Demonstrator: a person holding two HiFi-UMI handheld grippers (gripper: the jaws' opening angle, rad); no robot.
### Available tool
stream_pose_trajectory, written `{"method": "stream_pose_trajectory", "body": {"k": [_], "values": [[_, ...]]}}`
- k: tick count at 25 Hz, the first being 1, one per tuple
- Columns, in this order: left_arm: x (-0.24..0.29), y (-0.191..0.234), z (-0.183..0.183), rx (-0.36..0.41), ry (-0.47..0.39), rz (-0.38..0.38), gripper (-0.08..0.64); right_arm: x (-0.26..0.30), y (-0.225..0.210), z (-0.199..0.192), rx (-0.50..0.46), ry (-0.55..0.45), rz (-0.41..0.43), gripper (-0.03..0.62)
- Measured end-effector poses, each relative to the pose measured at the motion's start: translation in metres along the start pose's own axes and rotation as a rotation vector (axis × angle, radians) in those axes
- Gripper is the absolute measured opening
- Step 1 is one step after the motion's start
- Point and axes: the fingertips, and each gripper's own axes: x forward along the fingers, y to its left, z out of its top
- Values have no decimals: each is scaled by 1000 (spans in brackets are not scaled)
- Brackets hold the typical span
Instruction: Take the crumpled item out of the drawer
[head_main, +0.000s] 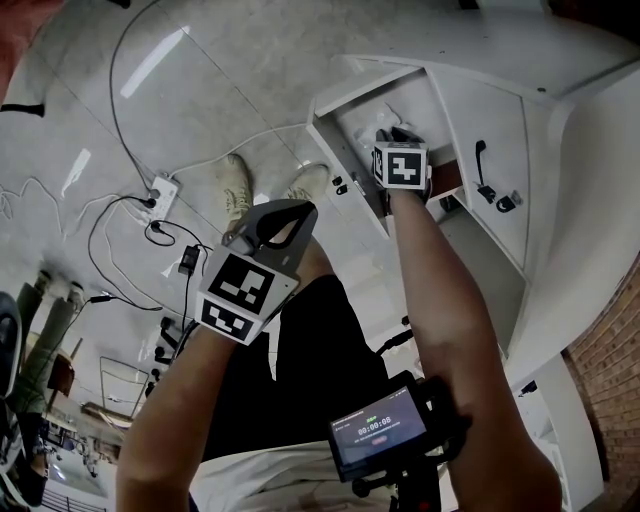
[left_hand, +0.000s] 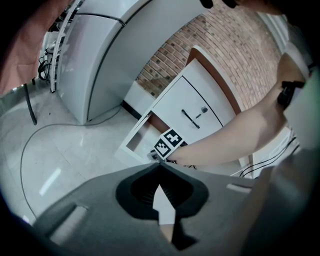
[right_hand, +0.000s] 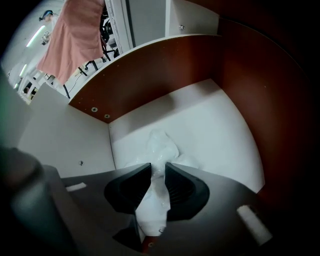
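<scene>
Crumpled plastic (right_hand: 161, 145) lies on the drawer (right_hand: 220, 130) floor near a corner, seemingly pinched between your right gripper (right_hand: 158, 167) tips. So shallow a bite could slip or tear on lifting. Your left gripper (left_hand: 159, 164) hangs closed, empty.

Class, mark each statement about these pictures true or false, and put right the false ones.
1. The drawer stands open. True.
2. The crumpled white item is between the jaws of the right tool. True: the jaws pinch it.
3. The left tool reaches into the drawer. False: it is held outside the drawer, over the room's floor.
4. The left tool grips something. False: its jaws are together with nothing between them.
5. The bottom of the drawer is black. False: it is white.
</scene>
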Motion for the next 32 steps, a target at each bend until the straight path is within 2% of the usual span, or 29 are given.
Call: {"method": "stream_pose_trajectory", "body": {"k": [7,15,22,32], "values": [[-5,1,3,5,2,-2,-2,-8,6,-6,-15,9,4,26],[-15,-11,10,47,15,-15,0,-40,14,4,-47,-34,19,25],[-35,-27,37,95,-5,-33,-2,-87,26,17,-74,-82,16,25],[-81,-41,38,112,19,-29,-2,-156,53,12,-45,-156,48,25]]}}
